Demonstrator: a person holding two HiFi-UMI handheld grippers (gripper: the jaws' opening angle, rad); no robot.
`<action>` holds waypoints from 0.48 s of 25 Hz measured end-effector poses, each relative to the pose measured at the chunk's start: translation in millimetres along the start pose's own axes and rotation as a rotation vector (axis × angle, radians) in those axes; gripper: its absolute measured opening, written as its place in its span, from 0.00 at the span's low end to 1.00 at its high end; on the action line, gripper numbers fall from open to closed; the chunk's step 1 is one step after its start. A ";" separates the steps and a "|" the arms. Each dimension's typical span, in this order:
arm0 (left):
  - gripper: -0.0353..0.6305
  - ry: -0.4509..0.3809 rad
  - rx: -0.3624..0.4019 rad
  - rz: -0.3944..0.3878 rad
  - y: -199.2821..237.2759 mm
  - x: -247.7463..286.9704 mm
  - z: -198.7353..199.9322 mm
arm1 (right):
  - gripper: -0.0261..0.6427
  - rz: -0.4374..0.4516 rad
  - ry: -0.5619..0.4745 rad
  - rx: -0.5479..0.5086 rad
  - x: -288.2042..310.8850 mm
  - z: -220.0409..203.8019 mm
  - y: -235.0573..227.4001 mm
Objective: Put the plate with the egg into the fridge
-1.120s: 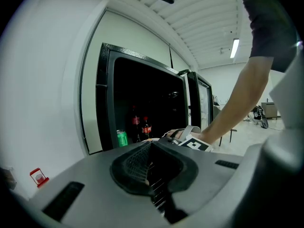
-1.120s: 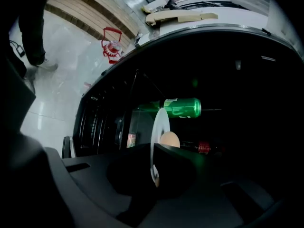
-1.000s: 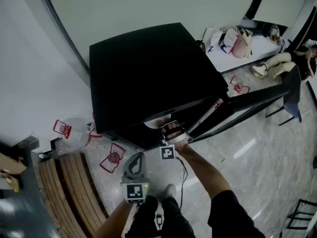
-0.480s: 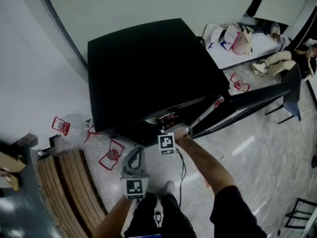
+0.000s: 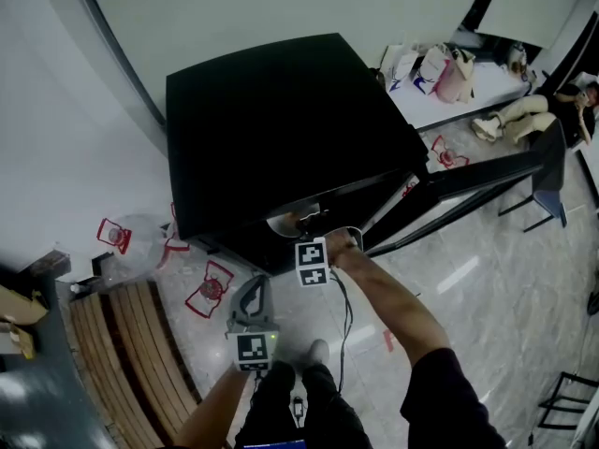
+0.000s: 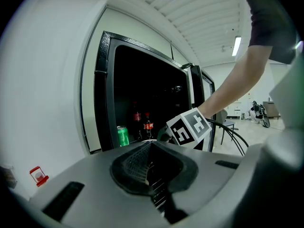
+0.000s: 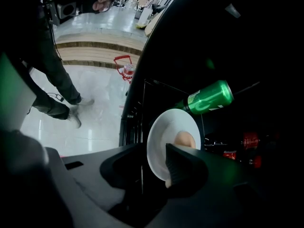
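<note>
**Base:** Where's the plate?

**Op:** The small round white plate with the pale egg on it is inside the tall black fridge, at the front of the dark compartment. The black fridge door is swung wide. I can't tell if the plate lies flat on a shelf. A green drinks can is just beyond it.

**Base:** Right side?

**Op:** The jaws of my right hand-held gripper have just been opening and now stand a narrow gap apart. The plate's near rim is between them. One pad overlaps the rim by the egg and the other stands clear.

**Base:** Left?

**Op:** My left hand-held gripper is low, outside the fridge and facing the opening. Its tips are together with nothing in them. Its view shows two dark red-labelled bottles beside the can.
</note>
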State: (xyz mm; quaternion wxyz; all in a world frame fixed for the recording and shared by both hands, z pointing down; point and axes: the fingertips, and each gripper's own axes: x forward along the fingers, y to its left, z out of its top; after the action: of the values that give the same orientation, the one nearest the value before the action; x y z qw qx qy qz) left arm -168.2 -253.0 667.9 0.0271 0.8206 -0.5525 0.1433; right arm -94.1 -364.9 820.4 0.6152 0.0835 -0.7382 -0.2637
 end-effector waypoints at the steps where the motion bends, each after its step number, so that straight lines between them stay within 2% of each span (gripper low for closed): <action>1: 0.06 0.001 0.001 0.002 -0.2 -1.4 0.6 | 0.24 -0.011 -0.006 0.008 -3.1 -0.1 -1.0; 3: 0.06 -0.004 0.000 0.008 0.3 -4.0 2.0 | 0.24 -0.051 -0.053 0.077 -14.1 2.9 -4.3; 4: 0.06 -0.007 -0.002 0.011 0.4 -5.3 2.7 | 0.24 -0.070 -0.097 0.147 -22.8 6.3 -4.8; 9: 0.06 -0.009 -0.007 -0.003 -12.6 -15.8 23.7 | 0.24 -0.092 -0.432 0.656 -105.8 28.2 3.2; 12: 0.06 -0.031 0.009 -0.031 -30.3 -25.4 48.8 | 0.24 -0.112 -0.654 0.900 -179.9 39.9 4.1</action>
State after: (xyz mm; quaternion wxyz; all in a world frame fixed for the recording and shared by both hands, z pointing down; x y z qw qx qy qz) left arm -139.4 -228.3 617.9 0.0169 0.8312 -0.5397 0.1324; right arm -90.1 -269.4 662.8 0.2427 0.2908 -0.9249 0.0330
